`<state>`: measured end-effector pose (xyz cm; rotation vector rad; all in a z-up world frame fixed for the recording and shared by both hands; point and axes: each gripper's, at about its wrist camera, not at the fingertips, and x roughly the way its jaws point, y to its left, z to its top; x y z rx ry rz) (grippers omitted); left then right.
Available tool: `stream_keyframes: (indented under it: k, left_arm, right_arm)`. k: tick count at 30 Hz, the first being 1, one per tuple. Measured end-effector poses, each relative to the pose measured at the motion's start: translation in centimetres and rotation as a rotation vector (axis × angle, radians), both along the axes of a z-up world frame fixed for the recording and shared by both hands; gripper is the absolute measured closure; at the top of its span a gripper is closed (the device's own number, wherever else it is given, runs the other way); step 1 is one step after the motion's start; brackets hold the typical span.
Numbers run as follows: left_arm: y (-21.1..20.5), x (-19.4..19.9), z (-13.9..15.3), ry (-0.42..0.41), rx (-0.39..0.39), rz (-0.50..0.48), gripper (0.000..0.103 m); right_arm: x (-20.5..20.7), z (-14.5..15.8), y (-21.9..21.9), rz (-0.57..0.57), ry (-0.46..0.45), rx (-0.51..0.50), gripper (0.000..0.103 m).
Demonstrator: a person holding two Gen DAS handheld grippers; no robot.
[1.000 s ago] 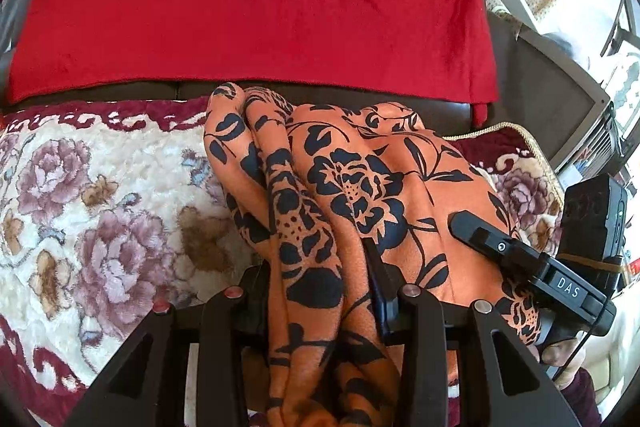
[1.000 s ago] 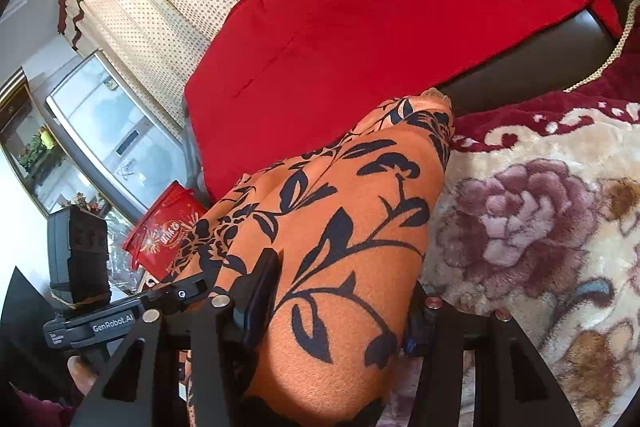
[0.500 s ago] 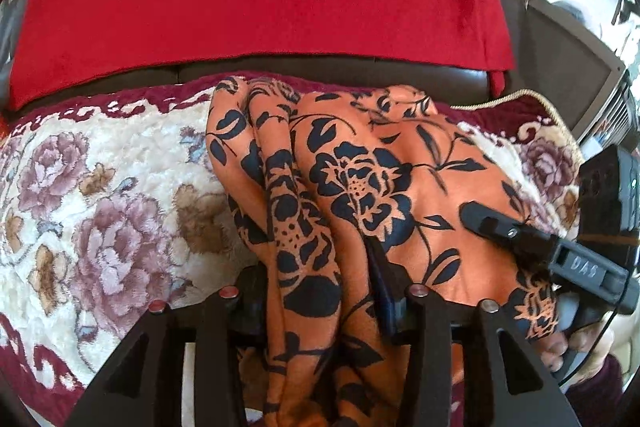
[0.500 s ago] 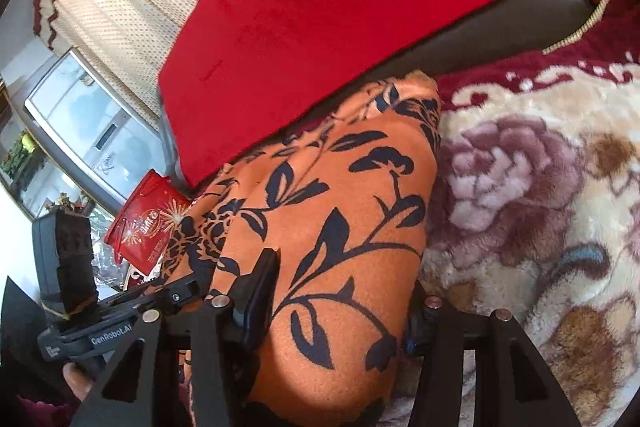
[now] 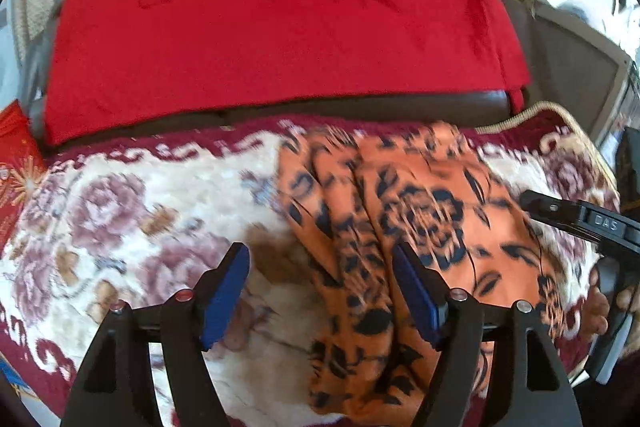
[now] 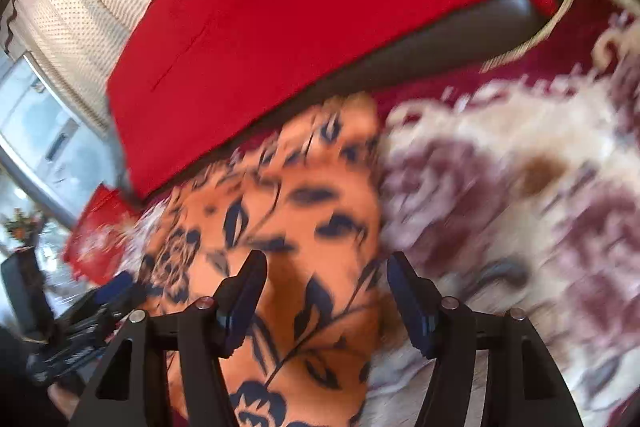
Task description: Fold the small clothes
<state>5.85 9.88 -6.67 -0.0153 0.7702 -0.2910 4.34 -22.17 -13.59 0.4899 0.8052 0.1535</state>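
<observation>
An orange garment with a black floral print (image 5: 420,227) lies folded lengthwise on a cream and maroon flowered blanket (image 5: 120,211). My left gripper (image 5: 320,279) is open just above the garment's near left edge, holding nothing. The garment also shows in the right wrist view (image 6: 304,227). My right gripper (image 6: 324,291) is open over its near end, with nothing between the blue pads. The right gripper's body shows at the right of the left wrist view (image 5: 580,227). Both views are blurred by motion.
A red cloth (image 5: 280,11) covers the dark sofa back (image 5: 360,107) behind the blanket. A red packet (image 6: 96,239) lies at the blanket's left end. Dotted curtains (image 6: 80,7) and a window lie beyond.
Both grippers have opened and let go of the orange garment, which now lies flatter on the blanket. Both have pulled back and up a little.
</observation>
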Motion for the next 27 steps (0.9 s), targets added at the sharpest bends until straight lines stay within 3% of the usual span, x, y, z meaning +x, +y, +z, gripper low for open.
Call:
stream_keyframes:
  k: [4,8,11,14,20,27]
  left_arm:
    - [0.2,1.0,0.4,-0.032,0.016,0.048,0.027]
    - [-1.2,2.1,-1.9,0.035,0.102,0.049,0.027]
    - [-2.5,2.3,-4.5,0.072,0.194,0.038,0.027]
    - [-2.9,1.5,-4.5,0.029,0.227,0.034,0.027]
    - [-2.3,1.5,-4.1,0.044,0.188,0.025,0.027]
    - [-2.2,0.9,-3.7,0.025,0.188,0.013,0.027]
  right_arm:
    - [-0.3,2.2,0.1,-0.019,-0.120,0.015,0.037]
    - [0.9,3.2,2.5,0.041,-0.162,-0.009,0.037]
    - [2.7,2.2,4.0,0.068,-0.120,-0.026,0.038]
    - [5.3,-0.8,5.3,0.073,0.037,-0.088,0.037]
    - [4.4,0.1,4.3,0.014,0.019,-0.060,0.037]
    - [-1.4,4.2,4.8,0.023,-0.090,-0.113,0.037]
